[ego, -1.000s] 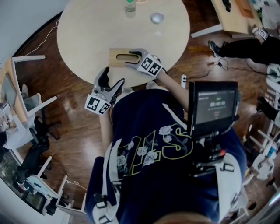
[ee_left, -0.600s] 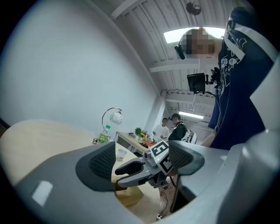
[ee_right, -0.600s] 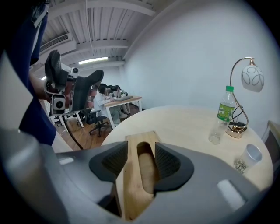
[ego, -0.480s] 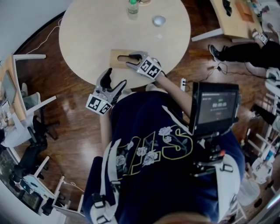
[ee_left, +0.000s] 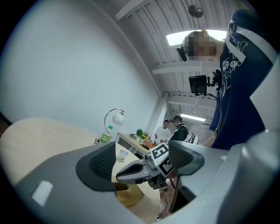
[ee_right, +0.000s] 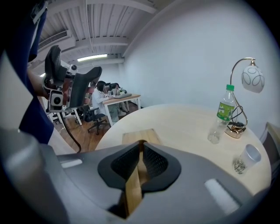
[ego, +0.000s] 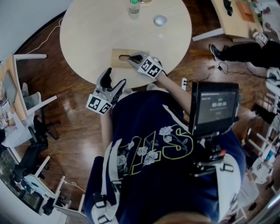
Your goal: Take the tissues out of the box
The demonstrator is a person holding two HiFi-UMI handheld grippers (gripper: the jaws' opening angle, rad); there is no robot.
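A flat wooden tissue box [ego: 118,57] lies near the front edge of the round table [ego: 87,30]; no tissue shows in its dark slot. My right gripper [ego: 130,57] rests over that slot with its jaws closing. In the right gripper view the right gripper [ee_right: 140,144] shows its pads almost meeting, with only a thin strip of the box [ee_right: 142,134] visible between them and no tissue. My left gripper [ego: 113,78] hangs open off the table's edge. In its own view the left gripper [ee_left: 142,157] holds nothing.
A green-labelled bottle [ego: 134,6] and a clear cup [ego: 160,20] stand at the table's far side, beside a small lamp [ee_right: 251,78]. A screen on a stand [ego: 214,107] is at my right. Chairs, desks and seated people surround the table.
The right gripper's jaws have gone from wide apart to almost together over the box's slot. The left gripper has stayed about where it was.
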